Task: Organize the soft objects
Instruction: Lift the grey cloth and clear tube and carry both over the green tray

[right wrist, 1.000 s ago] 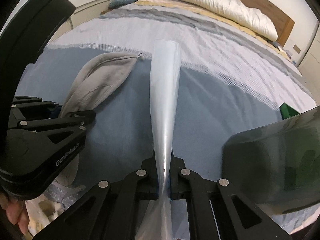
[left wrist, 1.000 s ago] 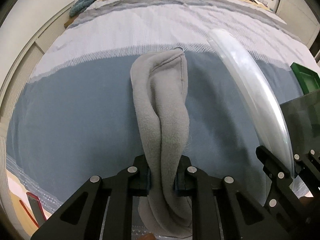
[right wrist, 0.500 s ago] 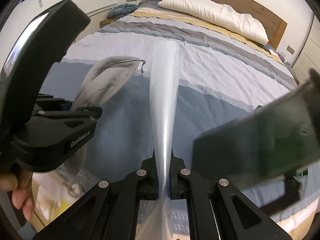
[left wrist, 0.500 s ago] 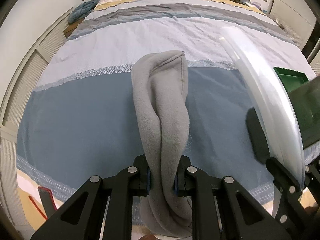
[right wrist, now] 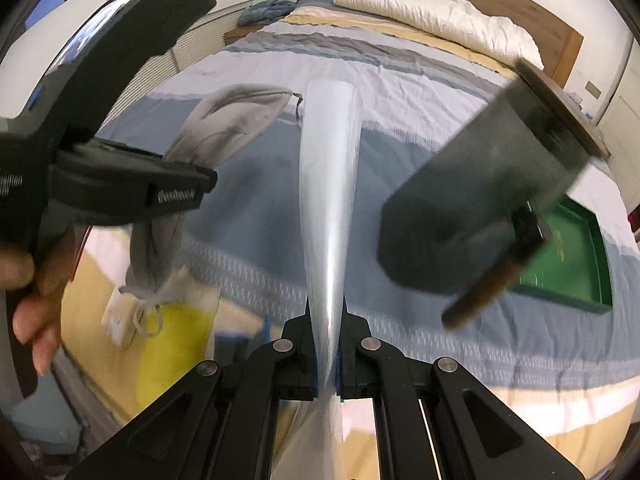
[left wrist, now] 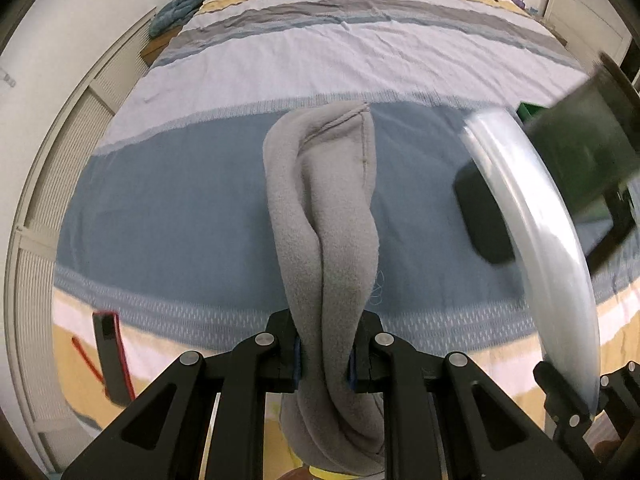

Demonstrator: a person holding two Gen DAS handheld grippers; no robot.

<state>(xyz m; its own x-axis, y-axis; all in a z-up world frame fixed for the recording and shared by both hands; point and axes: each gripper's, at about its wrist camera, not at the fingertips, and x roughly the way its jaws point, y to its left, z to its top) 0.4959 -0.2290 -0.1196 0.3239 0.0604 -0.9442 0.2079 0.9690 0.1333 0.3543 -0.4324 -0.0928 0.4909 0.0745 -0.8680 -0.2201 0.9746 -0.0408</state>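
My left gripper (left wrist: 324,354) is shut on a grey fleece cloth (left wrist: 328,208), held up over the foot of the bed; the cloth hangs down past the fingers. It also shows at the left of the right wrist view (right wrist: 224,120), with the left gripper's body (right wrist: 120,184) and a hand around it. My right gripper (right wrist: 326,354) is shut on a clear plastic bag (right wrist: 330,184), stretched up in a narrow strip. The bag shows at the right of the left wrist view (left wrist: 536,240).
The bed (left wrist: 360,40) has a striped blue, grey and white cover and a white pillow (right wrist: 436,16) by the wooden headboard. A green tray (right wrist: 568,256) lies on the bed's right side. A yellow item (right wrist: 176,344) sits below the bed edge. A red-and-black object (left wrist: 110,354) stands at lower left.
Both grippers have pulled back and up from the bed, so the foot edge and the floor now show. The cloth and the bag stay held.
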